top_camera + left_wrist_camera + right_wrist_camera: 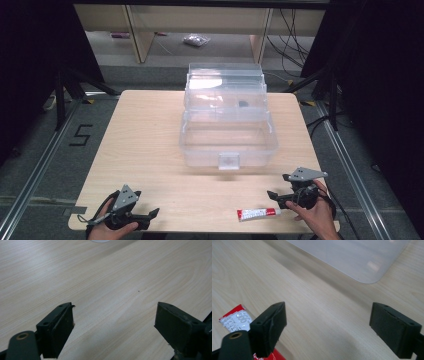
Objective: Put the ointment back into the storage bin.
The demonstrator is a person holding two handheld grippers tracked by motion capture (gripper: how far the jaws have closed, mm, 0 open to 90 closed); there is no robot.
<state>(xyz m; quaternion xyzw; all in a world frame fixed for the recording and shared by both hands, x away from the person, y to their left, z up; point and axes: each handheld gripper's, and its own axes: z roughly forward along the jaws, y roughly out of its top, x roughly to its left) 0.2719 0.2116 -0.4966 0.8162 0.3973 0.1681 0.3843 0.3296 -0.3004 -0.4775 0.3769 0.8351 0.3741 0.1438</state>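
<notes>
Right now the red-and-white tube (258, 214) lies flat near the front edge of the table (150, 150), toward its front right corner, with its long axis roughly along that edge. It looks like a small tube of glue or paste; the print is too small to read. In the right gripper view its crimped tail (234, 321) shows beside and partly under the left-hand jaw.

Judging from this, the step in hand is picking up the tube, probably to put it into the clear plastic storage box (227, 145) that stands open mid-table, toward the back. To do it well, the right gripper (276, 196) should swing toward the tube so that the jaws straddle its narrow width, not its length, come down until the pads sit either side of the body near the middle, and close gently, since a soft tube may squash or slip out sideways. Gripping near the tail would let it droop.

That right gripper has its jaws spread wide with only bare wood between them; it clamps nothing, and the tube sits just beside one jaw. I cannot tell whether that jaw touches it.

Over at the front left corner the left gripper (154, 214) is likewise spread apart above bare table, holding nothing.
</notes>
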